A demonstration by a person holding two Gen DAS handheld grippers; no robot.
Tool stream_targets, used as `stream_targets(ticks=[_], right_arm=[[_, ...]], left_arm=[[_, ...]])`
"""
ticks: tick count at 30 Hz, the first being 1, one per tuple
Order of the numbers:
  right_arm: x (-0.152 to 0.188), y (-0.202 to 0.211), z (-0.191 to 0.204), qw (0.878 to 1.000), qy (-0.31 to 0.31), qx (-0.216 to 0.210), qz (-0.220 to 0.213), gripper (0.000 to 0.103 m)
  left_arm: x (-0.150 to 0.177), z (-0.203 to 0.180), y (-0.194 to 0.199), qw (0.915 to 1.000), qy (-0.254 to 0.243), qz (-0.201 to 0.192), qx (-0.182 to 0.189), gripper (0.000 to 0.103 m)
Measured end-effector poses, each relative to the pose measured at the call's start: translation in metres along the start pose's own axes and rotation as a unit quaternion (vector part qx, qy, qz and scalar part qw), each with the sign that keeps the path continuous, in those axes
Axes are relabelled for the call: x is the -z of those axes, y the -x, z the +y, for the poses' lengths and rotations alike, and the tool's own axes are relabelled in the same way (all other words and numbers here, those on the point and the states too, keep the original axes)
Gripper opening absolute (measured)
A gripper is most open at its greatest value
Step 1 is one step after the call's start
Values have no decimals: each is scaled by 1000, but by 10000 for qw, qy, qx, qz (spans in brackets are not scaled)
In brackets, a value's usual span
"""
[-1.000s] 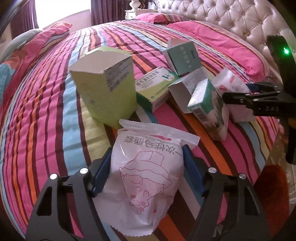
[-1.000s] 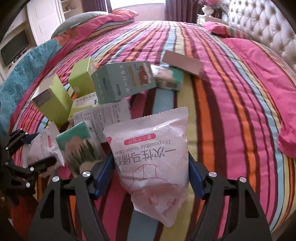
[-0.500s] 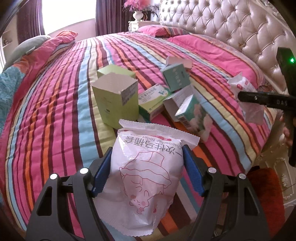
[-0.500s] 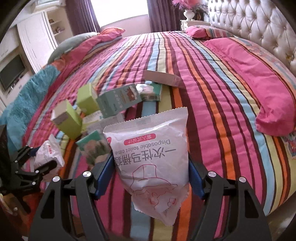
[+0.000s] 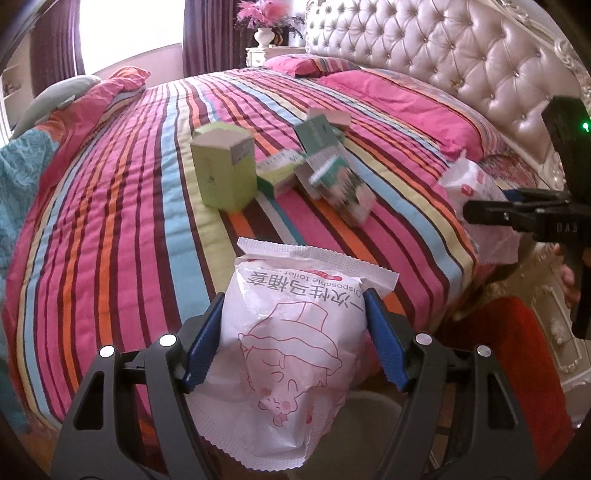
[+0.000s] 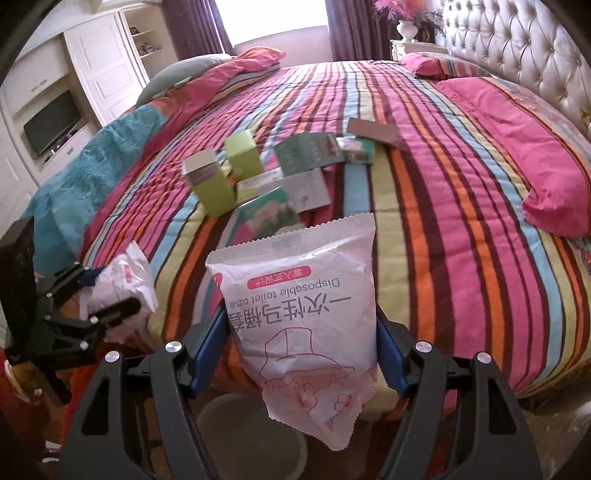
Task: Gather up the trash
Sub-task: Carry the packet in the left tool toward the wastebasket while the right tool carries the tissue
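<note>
Basically both grippers — left point(image 5: 293, 345), right point(image 6: 301, 349) — pinch white packets point(image 5: 295, 354) point(image 6: 301, 317), past the bed's point(image 5: 122, 229) edge; bin point(image 6: 255, 435) below mostly hidden.

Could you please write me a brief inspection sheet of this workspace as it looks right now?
Surface: striped bedspread, boxes grouped mid-bed.
Job's things: white packet in left hand-held gripper; second packet in right hand-held gripper; pale bin rim below.
Clutter: lime-green boxes, teal box, green-white cartons.
Grippers: both shut on packets.
Cables: nothing seen.
Surroundings: tufted headboard, television, flower vase.
</note>
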State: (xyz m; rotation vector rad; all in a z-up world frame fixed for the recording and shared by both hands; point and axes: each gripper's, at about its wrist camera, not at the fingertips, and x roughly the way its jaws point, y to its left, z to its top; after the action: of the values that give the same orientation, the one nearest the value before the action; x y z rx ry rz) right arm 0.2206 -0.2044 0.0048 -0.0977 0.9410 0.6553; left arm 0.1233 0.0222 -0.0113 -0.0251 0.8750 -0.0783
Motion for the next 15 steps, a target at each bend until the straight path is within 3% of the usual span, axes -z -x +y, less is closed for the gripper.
stream_targets(ticks=[10,15], right_arm=[[46,1,22,9996,-165,-135,158,68],[70,-12,22,9971,-590,-245,421,68]], left_arm=[[53,-24,2,9992,-29,342,193,72],[75,-34,-5,9981,-33,556,257,72]])
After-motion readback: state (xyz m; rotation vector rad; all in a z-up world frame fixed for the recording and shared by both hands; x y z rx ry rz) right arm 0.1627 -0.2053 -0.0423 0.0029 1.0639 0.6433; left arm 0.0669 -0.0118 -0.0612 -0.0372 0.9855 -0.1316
